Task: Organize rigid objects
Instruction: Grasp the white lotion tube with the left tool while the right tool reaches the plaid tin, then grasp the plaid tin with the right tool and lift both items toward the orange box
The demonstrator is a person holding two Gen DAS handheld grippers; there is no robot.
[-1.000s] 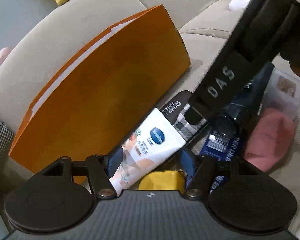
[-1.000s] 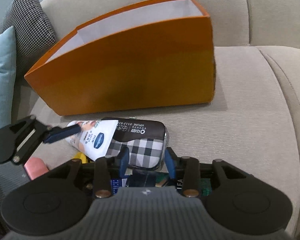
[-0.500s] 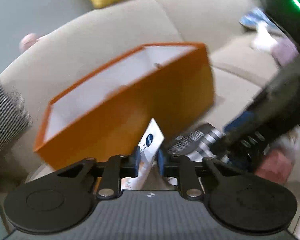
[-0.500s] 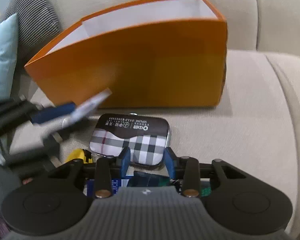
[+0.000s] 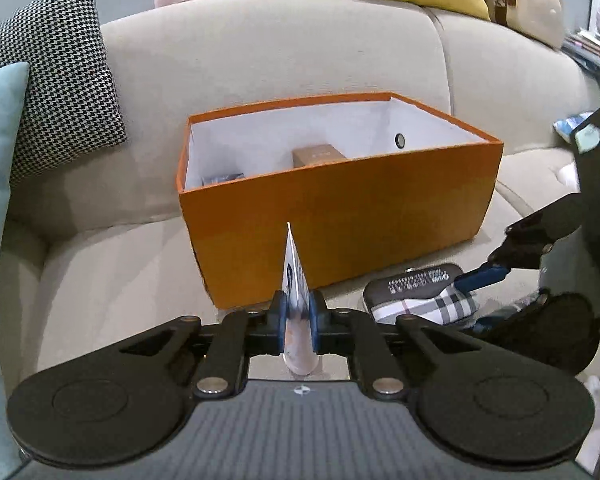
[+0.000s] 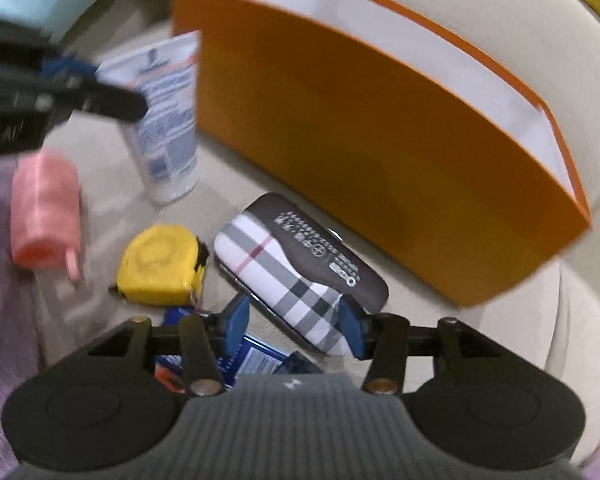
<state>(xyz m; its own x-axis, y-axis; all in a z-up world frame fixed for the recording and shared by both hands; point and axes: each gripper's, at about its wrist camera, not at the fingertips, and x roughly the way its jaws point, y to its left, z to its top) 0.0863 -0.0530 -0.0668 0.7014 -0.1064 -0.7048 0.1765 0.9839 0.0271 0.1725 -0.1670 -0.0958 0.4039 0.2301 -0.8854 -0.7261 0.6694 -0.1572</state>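
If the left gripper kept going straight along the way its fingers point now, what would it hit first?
Probably the near wall of the orange box. The left gripper, shut on the white tube, aims at that wall, with only bare sofa cushion between; depth is hard to judge.

Each gripper [image 5: 298, 322] has blue pads on black linkage arms with silver screws. Its base is ribbed grey between two round black discs.
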